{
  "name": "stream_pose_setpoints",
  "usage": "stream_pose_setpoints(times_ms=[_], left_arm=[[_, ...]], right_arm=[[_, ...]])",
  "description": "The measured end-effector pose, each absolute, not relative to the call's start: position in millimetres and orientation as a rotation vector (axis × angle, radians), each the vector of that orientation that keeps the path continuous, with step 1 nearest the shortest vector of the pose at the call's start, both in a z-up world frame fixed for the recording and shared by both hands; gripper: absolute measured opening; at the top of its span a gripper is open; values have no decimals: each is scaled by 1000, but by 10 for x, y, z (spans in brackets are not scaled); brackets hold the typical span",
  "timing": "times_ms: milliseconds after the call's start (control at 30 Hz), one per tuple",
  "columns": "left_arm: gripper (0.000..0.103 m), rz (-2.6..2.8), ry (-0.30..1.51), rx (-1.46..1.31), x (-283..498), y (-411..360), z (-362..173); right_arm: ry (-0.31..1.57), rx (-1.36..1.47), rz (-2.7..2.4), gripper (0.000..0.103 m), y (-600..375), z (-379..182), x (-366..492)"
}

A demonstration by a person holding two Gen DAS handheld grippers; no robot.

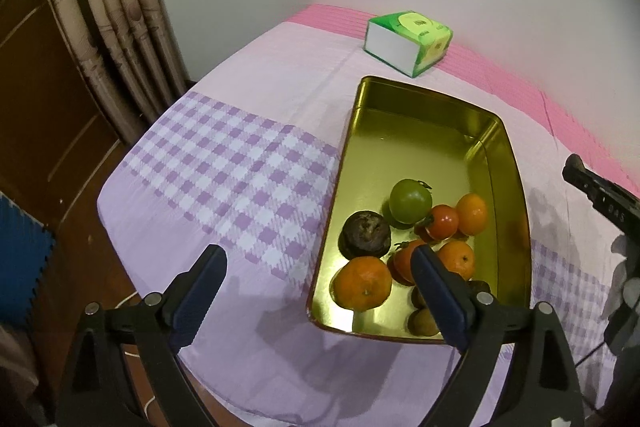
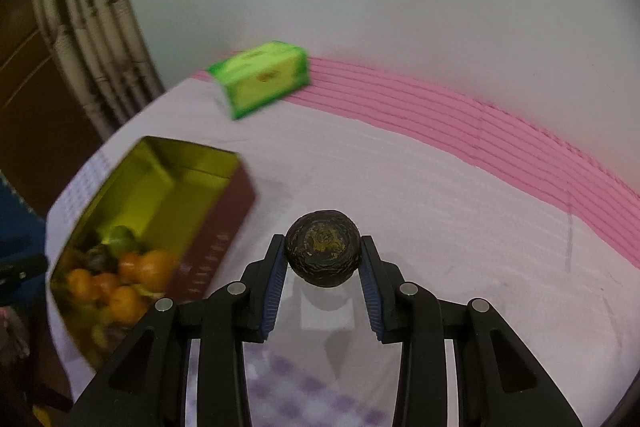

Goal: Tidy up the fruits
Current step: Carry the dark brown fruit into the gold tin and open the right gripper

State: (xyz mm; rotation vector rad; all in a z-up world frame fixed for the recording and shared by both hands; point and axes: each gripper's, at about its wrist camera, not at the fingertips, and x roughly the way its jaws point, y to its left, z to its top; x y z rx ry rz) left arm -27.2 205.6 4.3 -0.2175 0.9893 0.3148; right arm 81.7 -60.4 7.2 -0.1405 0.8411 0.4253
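Right gripper clamps a dark wrinkled fruit by its sides, off the cloth, tin at its nine o'clock, presumably the drop spot. Left gripper spread wide, empty, over the tin's near left corner; oranges inside.

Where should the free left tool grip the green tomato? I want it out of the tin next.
Grip the green tomato across its round middle, coming from above: the tin walls block its sides, and red tomato crowds one flank.
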Motion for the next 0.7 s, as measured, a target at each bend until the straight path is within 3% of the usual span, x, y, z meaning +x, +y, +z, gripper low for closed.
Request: stream_pose_setpoints(times_ms=[700], left_arm=[[92, 308, 1010, -225, -512, 2106, 122]], right_arm=[[877, -275, 644, 37, 594, -45, 270]])
